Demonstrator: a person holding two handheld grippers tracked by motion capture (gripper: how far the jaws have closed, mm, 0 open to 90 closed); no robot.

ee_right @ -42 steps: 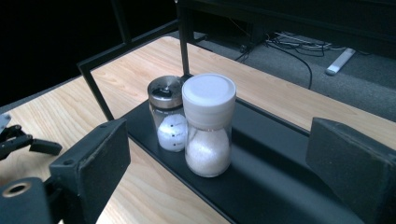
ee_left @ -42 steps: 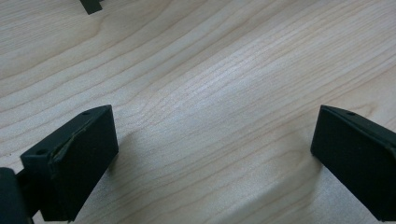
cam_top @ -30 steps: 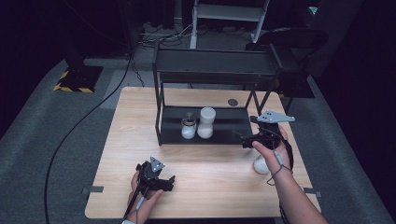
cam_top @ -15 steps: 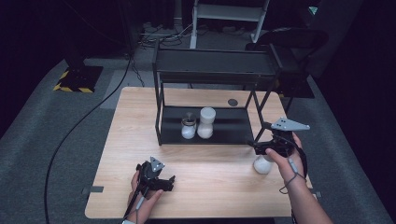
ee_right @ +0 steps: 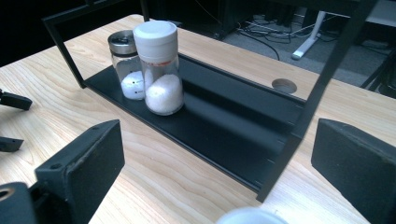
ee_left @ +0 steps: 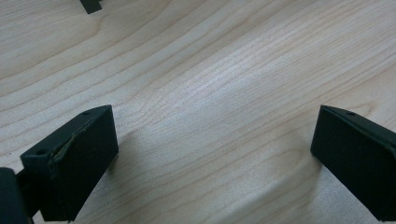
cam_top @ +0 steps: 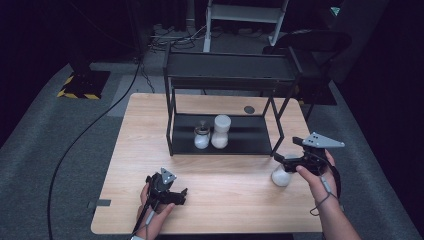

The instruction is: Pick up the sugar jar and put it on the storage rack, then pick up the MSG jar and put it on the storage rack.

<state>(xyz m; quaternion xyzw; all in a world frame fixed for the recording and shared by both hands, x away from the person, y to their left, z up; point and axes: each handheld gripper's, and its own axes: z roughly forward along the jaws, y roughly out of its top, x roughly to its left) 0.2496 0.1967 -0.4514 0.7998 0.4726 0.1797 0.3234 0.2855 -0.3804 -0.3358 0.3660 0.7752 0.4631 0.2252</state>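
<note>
Jaws spread wide and empty, the right hand-held gripper hovers just above a white-capped jar of white powder near the table's right edge. Left hand-held gripper, also wide open and empty, rests near the front edge.

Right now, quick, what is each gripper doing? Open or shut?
Left gripper: open, holding nothing, low over the table.
Right gripper: open, holding nothing, just above the white jar.
</note>
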